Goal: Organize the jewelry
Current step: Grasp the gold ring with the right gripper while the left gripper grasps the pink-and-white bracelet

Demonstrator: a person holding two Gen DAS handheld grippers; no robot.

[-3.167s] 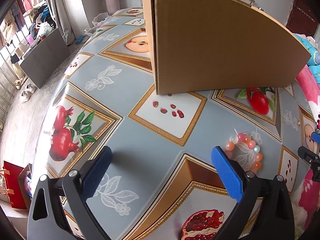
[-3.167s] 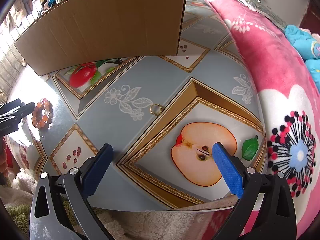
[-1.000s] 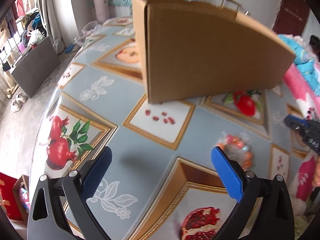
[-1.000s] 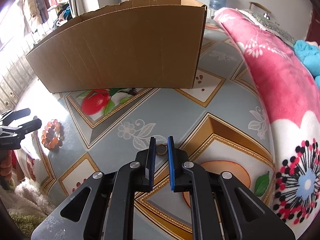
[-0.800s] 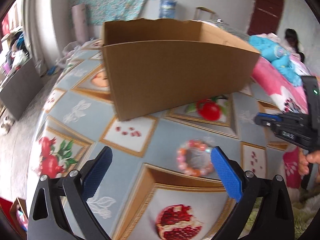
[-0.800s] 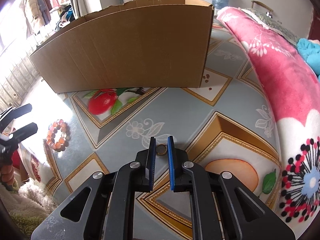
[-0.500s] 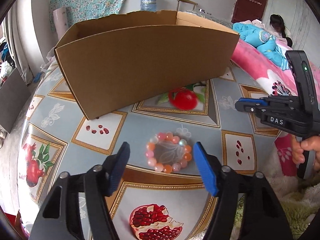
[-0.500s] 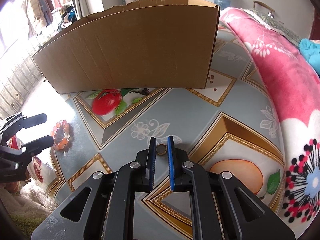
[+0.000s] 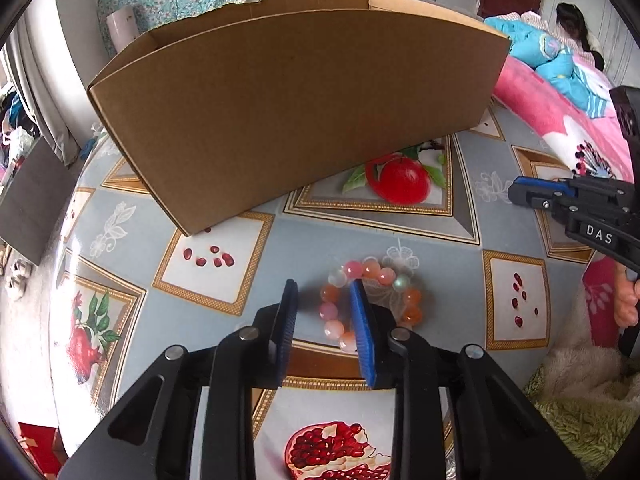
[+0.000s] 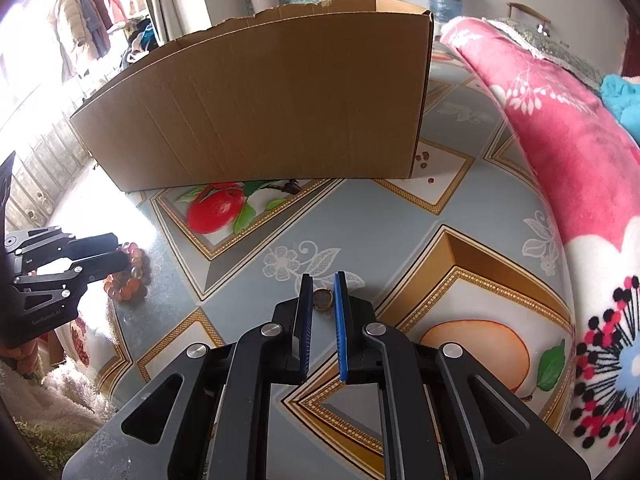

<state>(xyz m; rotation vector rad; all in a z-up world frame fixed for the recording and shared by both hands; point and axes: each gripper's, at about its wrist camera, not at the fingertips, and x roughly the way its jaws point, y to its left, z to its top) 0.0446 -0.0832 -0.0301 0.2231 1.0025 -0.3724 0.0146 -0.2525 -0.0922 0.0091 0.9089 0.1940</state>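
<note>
Left hand-held gripper (image 9: 324,304), jaws just closing, is straddling bead bracelet's (image 9: 370,304) near side w/o clamping; right hand-held gripper (image 10: 323,299) is pinching gold ring (image 10: 322,299) on worktop (image 9: 400,240).

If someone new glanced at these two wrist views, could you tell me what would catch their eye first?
Probably the big open cardboard box standing at the far side of the fruit-patterned tablecloth. Next, the bead bracelet lying in front of it, with the left gripper straddling one side of its loop, jaws just closing. In the right wrist view, the right gripper pinches a small gold ring.
</note>
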